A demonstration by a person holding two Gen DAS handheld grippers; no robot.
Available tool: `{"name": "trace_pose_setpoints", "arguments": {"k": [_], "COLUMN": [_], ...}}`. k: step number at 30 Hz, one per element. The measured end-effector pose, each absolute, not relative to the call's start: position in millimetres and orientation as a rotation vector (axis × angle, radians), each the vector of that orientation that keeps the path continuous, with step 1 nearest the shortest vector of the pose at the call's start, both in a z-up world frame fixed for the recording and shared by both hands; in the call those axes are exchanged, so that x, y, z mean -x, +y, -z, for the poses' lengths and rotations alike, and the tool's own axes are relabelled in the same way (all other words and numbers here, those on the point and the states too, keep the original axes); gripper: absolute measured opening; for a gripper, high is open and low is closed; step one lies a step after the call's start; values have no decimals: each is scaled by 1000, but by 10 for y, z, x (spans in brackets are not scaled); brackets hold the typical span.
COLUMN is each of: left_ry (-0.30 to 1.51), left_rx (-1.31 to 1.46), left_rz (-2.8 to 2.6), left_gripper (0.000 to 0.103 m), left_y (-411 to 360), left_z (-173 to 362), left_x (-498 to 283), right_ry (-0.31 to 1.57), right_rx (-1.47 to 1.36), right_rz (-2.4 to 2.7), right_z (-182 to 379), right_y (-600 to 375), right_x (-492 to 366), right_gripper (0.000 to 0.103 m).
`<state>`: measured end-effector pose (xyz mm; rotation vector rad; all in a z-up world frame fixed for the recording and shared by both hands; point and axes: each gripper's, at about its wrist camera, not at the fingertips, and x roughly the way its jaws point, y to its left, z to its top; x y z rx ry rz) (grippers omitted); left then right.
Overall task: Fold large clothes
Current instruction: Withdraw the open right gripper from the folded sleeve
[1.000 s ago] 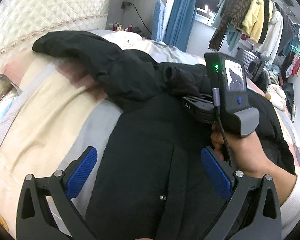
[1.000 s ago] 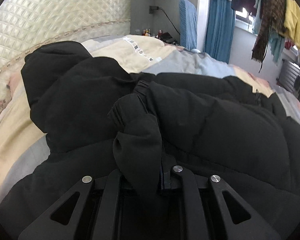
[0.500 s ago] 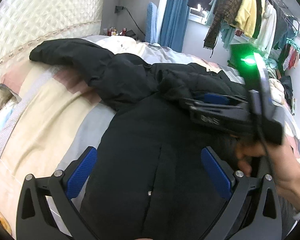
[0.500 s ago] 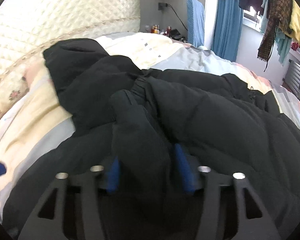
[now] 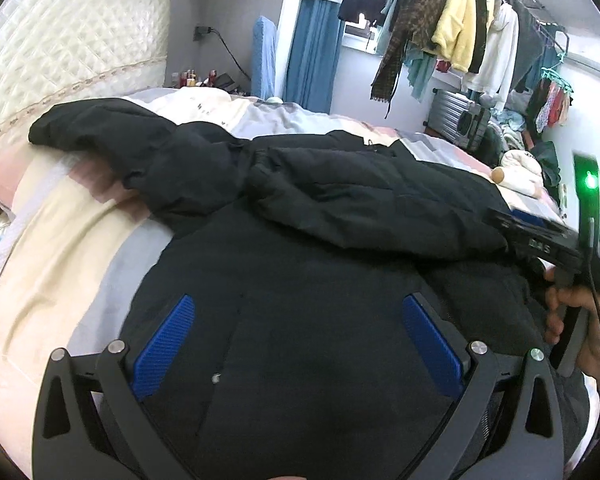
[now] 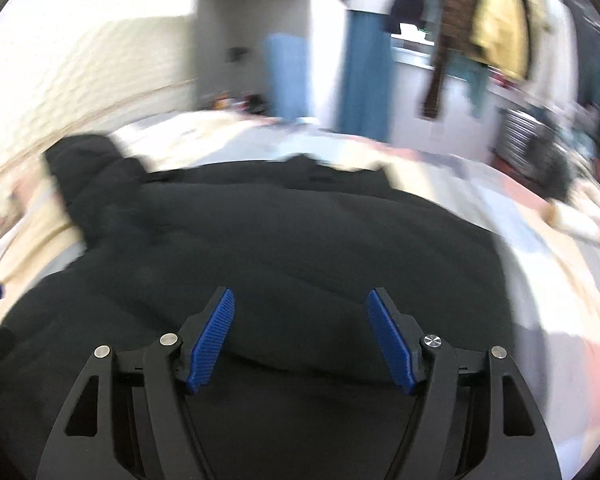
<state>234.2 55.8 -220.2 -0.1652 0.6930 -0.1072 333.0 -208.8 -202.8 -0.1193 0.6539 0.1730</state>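
Jacket [image 5: 340, 280], black, puffy and matte, lies spread across the bed [image 5: 60, 248], its quilted shell swelling in soft rounded panels. One sleeve [image 5: 100, 128] trails off toward the headboard [image 5: 72, 40] as a thick tapering tube, and the other sleeve [image 5: 380, 208] lies folded across the chest in a broad creased band. A small metal snap [image 5: 216, 378] shows on the front placket near the lower edge. In the right wrist view the same jacket [image 6: 280, 240] is a dark, blurred mound filling the middle of the frame. The left gripper [image 5: 296, 344] hangs over the lower front of the jacket with its jaws wide apart, ribbed blue pads [image 5: 164, 348] on black angular fingers, nothing between them. The right gripper [image 6: 302, 340] likewise stands parted over the cloth, its blue ribbed pads [image 6: 212, 340] clear of the fabric; from the left wrist view its black body [image 5: 548, 244] sits at the jacket's right edge, held by a bare hand [image 5: 572, 312], with a green light [image 5: 590, 180] glowing on top. The bed is covered in a smooth sheet of pale cream, grey and pink blocks. The headboard is cream, glossy and diamond-quilted. Beyond the bed hang a blue curtain [image 5: 314, 48] and a rail of clothes [image 5: 460, 32], among them a yellow fleece and a plaid scarf.
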Motion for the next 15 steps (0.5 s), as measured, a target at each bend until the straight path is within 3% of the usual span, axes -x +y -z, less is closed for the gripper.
{"name": "trace_pose_setpoints", "arguments": {"k": [6, 15], "left_ry": [671, 702], "left_rx": [191, 117], "left_rz": [100, 79], "left_gripper": [103, 103], "left_y": [494, 309], "left_z": [2203, 2314], "left_x": [-2406, -2453], "right_ry": [687, 743], "right_rx": [-25, 39], "right_rz": [12, 58], "right_z": [2407, 2637], "right_y": [-2998, -3148], "right_x": [-3277, -3362], "right_gripper": [77, 87]}}
